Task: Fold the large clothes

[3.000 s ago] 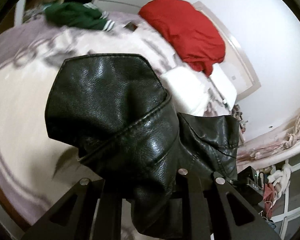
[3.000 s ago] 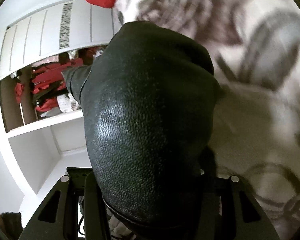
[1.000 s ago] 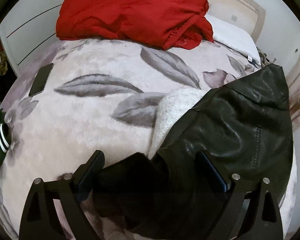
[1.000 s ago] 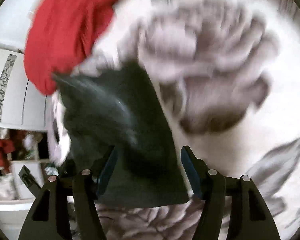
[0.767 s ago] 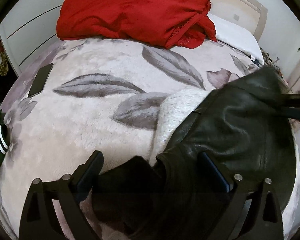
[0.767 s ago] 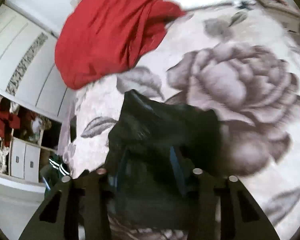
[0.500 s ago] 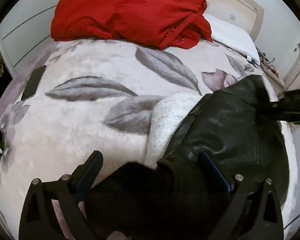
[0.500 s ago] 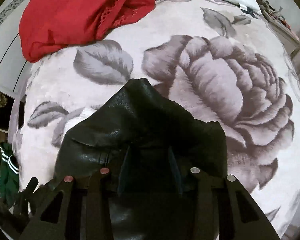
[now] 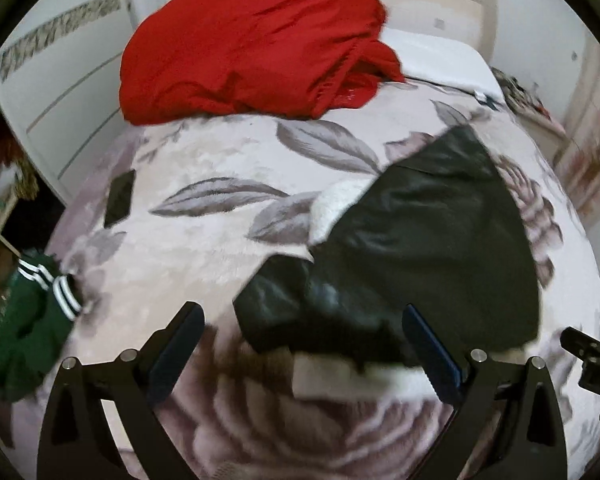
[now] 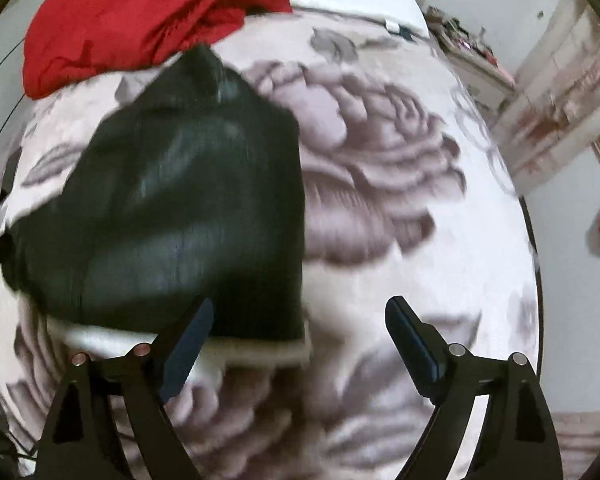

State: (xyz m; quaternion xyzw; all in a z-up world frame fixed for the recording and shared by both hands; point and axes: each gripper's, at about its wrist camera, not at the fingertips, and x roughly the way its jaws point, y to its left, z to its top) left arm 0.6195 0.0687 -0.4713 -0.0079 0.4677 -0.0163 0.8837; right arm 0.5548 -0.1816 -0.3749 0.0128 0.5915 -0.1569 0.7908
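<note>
A: We are looking at the bed [image 9: 188,264] first, under its pale blanket printed with grey leaves and roses, which is filling most of both views.

B: And the red garment [image 9: 252,40] is lying heaped at the far end of it, against the headboard. We are seeing it in the right wrist view too [image 10: 140,12].

A: Next we are finding the black leather jacket [image 9: 428,248] lying on the blanket, right of centre in the left wrist view, with a white fleecy lining showing along its near edge. From the right wrist view it is sitting left of centre [image 10: 172,208], its far tip just short of the red heap.

B: Then the green garment with white stripes [image 9: 32,320] is hanging over the bed's left edge, well apart from the jacket. A dark phone [image 9: 119,199] is lying flat on the blanket between it and the red heap.

A: We are holding the left hand-held gripper [image 9: 300,344] spread wide, gripping nothing, with the jacket's near edge showing between its fingers.

B: The right hand-held gripper [image 10: 300,328] is spread wide as well and is holding nothing; its left finger is overlapping the jacket's near corner in the view. The frames are blurred, so we are not telling contact.
</note>
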